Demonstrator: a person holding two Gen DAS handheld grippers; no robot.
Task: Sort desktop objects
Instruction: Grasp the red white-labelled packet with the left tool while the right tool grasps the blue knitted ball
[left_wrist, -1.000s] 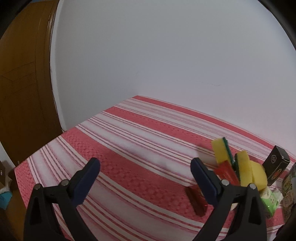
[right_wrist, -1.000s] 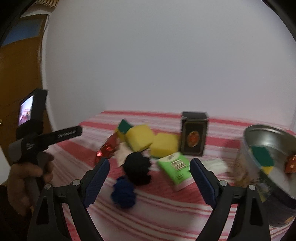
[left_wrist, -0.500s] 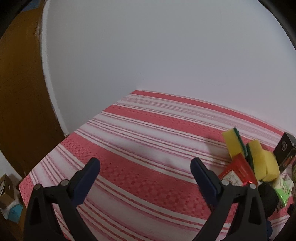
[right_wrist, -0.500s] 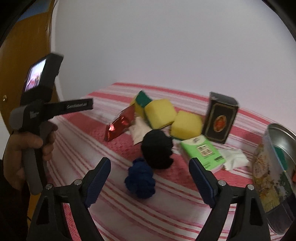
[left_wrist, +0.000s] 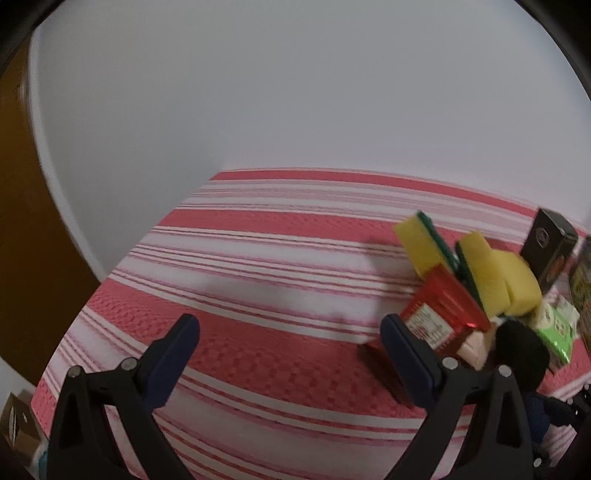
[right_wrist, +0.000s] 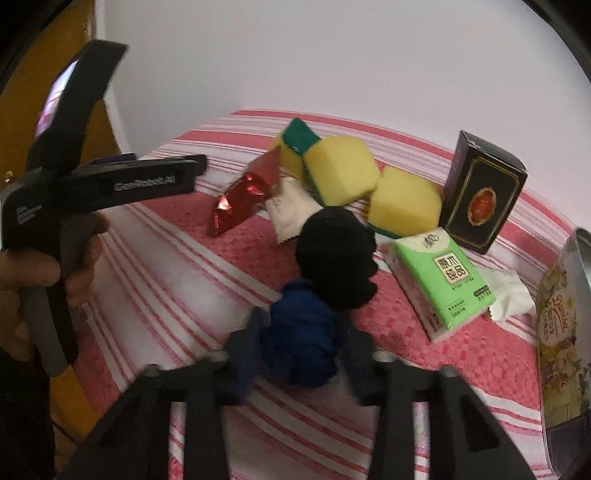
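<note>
On the red-striped tablecloth (right_wrist: 155, 280), the right gripper (right_wrist: 299, 343) has its jaws pressed against both sides of a blue yarn ball (right_wrist: 299, 332), likely light, soft and best squeezed mid-body, while the left gripper (left_wrist: 291, 332) hovers with jaws apart near the red packet (left_wrist: 439, 314).

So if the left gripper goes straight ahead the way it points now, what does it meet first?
Probably only the striped cloth, then the white wall. The left gripper is open, and the red packet lies just right of its line, though depth is unclear.
</note>
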